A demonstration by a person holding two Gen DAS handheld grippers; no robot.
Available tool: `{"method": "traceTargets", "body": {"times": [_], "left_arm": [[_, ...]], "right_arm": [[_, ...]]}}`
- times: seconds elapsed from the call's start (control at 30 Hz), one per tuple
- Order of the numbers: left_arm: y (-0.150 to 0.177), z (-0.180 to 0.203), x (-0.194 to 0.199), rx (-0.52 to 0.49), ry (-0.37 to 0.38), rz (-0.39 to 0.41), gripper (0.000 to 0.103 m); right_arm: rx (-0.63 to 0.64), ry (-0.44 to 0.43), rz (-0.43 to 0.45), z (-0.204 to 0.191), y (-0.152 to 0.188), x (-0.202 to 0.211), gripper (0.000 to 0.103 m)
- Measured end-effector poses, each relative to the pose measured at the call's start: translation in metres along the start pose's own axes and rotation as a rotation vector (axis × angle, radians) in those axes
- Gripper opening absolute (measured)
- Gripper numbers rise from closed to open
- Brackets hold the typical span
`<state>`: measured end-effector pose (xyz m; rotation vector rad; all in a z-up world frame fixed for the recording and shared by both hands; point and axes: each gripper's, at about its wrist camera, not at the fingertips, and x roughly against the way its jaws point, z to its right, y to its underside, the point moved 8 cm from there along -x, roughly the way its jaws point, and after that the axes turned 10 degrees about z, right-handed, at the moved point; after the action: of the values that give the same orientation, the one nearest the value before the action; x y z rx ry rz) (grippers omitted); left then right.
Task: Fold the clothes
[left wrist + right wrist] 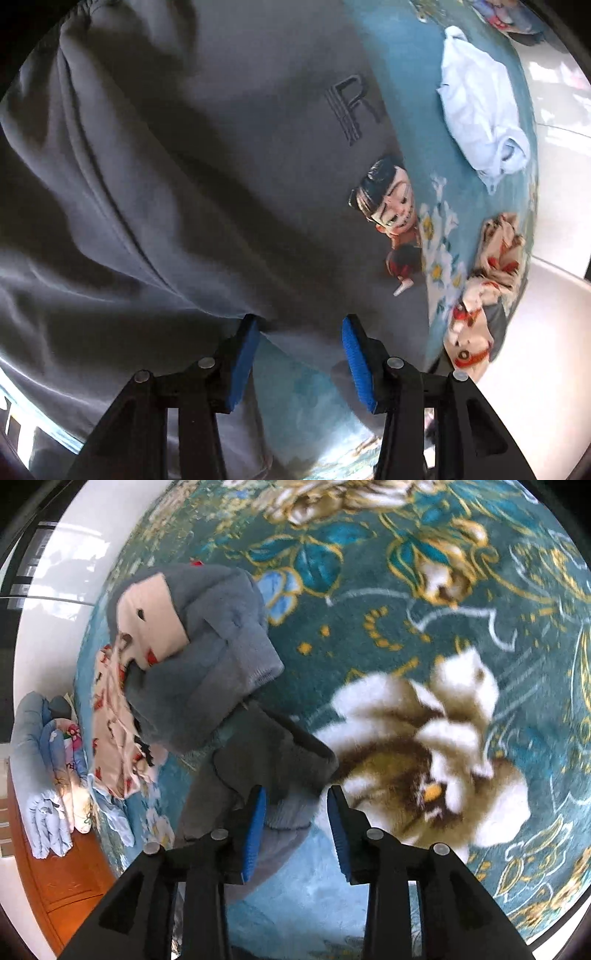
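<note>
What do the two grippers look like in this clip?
The left gripper and right gripper match: black angular plastic linkages with triangular cutouts, round silver pivot pins, and blue ribbed pads on the fingers. No cables, markings or sleeves show.

A teal floral blanket (369,602) is covering the bed and carrying all the clothes. A grey sweatshirt (184,166) is lying spread on it, with a white garment (476,122) and a patterned cloth (491,266) lying near its edge. A fleecy grey garment (207,657) is sitting bunched beside more patterned cloth.
</note>
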<state>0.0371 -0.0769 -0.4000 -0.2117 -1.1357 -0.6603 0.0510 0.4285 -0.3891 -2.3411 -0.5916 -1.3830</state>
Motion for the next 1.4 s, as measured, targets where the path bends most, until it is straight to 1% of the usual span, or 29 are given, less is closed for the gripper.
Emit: {"method": "traceTargets", "body": {"times": [0.07,0.13,0.17,0.23,0.27,0.3,0.33,0.4,0.43,0.47,0.53,0.57,0.6,0.63,0.7,0.73,0.8,0.87,0.93,0.97,1.0,1.07,1.13,1.17,1.2,1.23,1.3,1.4], "left_arm": [[-0.001,0.0,-0.003,0.019,-0.014,0.019,0.021],[-0.004,0.0,-0.001,0.026,-0.015,0.03,0.011],[-0.005,0.003,0.002,0.021,-0.014,0.035,0.008],[-0.007,0.01,0.012,-0.004,-0.013,0.047,0.007],[-0.008,0.014,0.017,-0.017,-0.012,0.053,0.006],[-0.009,0.018,0.022,-0.029,-0.011,0.058,0.006],[-0.01,0.023,0.03,-0.049,-0.002,0.066,0.006],[-0.013,0.036,0.051,-0.106,0.042,0.084,0.006],[-0.014,0.04,0.061,-0.138,0.067,0.088,0.006],[-0.013,0.042,0.069,-0.178,0.08,0.085,0.006],[-0.003,0.035,0.068,-0.243,0.05,0.046,0.006],[0.003,0.028,0.061,-0.264,0.02,0.022,0.006],[0.008,0.02,0.049,-0.271,-0.013,0.004,0.006],[0.011,0.013,0.038,-0.27,-0.041,-0.006,0.006],[0.018,0.002,0.017,-0.264,-0.09,-0.024,0.006],[0.02,-0.001,0.011,-0.253,-0.098,-0.026,0.006],[0.019,-0.001,0.006,-0.242,-0.092,-0.029,0.006],[0.018,0.0,0.01,-0.232,-0.065,-0.044,0.007],[0.019,0.001,0.017,-0.22,-0.031,-0.062,0.01],[0.019,0.001,0.021,-0.213,-0.015,-0.071,0.015],[0.019,0.001,0.026,-0.207,-0.001,-0.075,0.02],[0.016,-0.001,0.044,-0.2,0.04,-0.061,0.041],[0.007,-0.005,0.063,-0.215,0.063,-0.03,0.05],[-0.001,-0.013,0.076,-0.235,0.051,-0.006,0.052],[-0.01,-0.024,0.09,-0.254,0.032,0.017,0.052],[-0.02,-0.037,0.102,-0.271,0.003,0.044,0.053],[-0.042,-0.069,0.119,-0.296,-0.081,0.106,0.053],[-0.068,-0.116,0.134,-0.267,-0.192,0.16,0.053]], "right_arm": [[-0.011,0.003,-0.009,0.001,0.003,-0.004,0.036],[-0.041,-0.006,-0.018,0.0,0.004,-0.009,0.036],[-0.058,-0.009,-0.023,0.0,0.004,-0.01,0.036],[-0.095,-0.003,-0.034,0.003,0.004,-0.012,0.035],[-0.113,-0.002,-0.038,0.003,0.004,-0.013,0.027],[-0.126,-0.005,-0.04,0.003,0.003,-0.014,0.015],[-0.125,-0.01,-0.036,-0.001,0.002,-0.012,0.015],[-0.1,-0.021,-0.016,-0.012,-0.005,-0.004,0.012],[-0.081,-0.051,0.012,-0.021,-0.011,0.006,0.011],[-0.054,-0.112,0.059,-0.036,-0.019,0.021,0.011],[0.039,-0.207,0.136,-0.059,-0.028,0.051,0.011],[0.086,-0.209,0.153,-0.063,-0.029,0.057,0.011],[0.125,-0.168,0.149,-0.057,-0.027,0.055,0.011],[0.146,-0.109,0.13,-0.047,-0.023,0.045,0.011],[0.112,0.009,0.063,-0.014,-0.014,0.016,0.011],[0.077,0.041,0.043,-0.001,-0.011,0.007,0.011],[0.034,0.054,0.041,0.008,-0.009,0.0,0.011],[0.053,0.067,0.045,0.006,-0.009,-0.002,0.011],[0.078,0.083,0.046,0.003,-0.009,-0.003,0.012],[0.082,0.085,0.046,0.001,-0.01,-0.003,0.012],[0.084,0.086,0.048,-0.001,-0.011,-0.002,0.015],[0.086,0.086,0.06,-0.006,-0.012,0.002,0.015],[0.095,0.077,0.079,-0.011,-0.01,0.011,0.026],[0.099,0.072,0.089,-0.013,-0.008,0.016,0.03],[0.102,0.062,0.097,-0.016,-0.006,0.023,0.03],[0.102,0.049,0.102,-0.018,-0.001,0.032,0.03],[0.106,0.033,0.114,-0.02,0.01,0.048,0.033],[0.116,0.019,0.102,-0.011,0.036,0.074,0.036]]}}
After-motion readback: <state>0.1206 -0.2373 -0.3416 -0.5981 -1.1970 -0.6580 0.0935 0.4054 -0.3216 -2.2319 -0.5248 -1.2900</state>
